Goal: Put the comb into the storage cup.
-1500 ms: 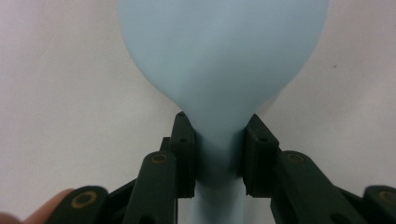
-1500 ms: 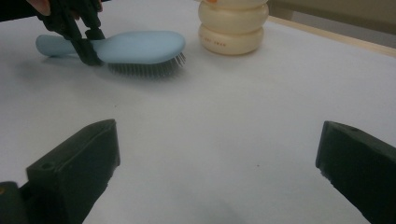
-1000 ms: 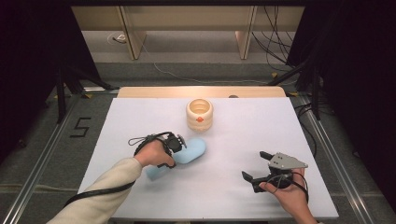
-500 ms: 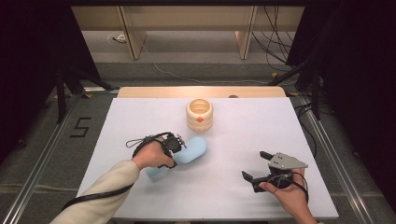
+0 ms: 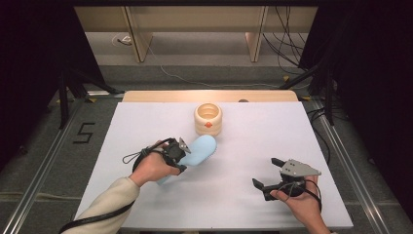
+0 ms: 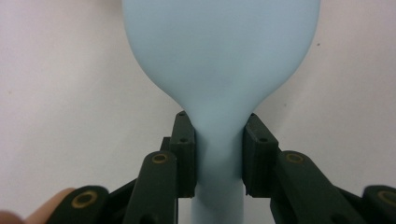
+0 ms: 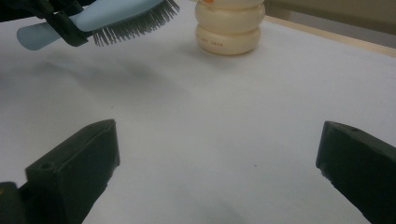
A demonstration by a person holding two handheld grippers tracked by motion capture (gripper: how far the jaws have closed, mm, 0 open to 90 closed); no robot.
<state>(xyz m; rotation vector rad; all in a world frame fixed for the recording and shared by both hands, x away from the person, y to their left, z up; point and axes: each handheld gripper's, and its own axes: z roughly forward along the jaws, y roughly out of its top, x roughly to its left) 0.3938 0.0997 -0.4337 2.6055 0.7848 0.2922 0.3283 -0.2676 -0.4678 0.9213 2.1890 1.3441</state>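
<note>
My left tongs (image 5: 181,155) pinch the handle of the pale blue plastic hairbrush (image 5: 198,151), lifted bristles-down over the white desk's (image 5: 253,146) middle, still short of the cream ringed holder (image 5: 208,118) near its far edge; my right tongs (image 5: 269,171) rest spread.

Left gripper (image 5: 181,155): fingers (image 6: 183,154) clamped, forearm angled in from bottom left. Right gripper (image 5: 272,175): fingers (image 7: 74,172) spread wide, nothing between, hand low at bottom right.
</note>
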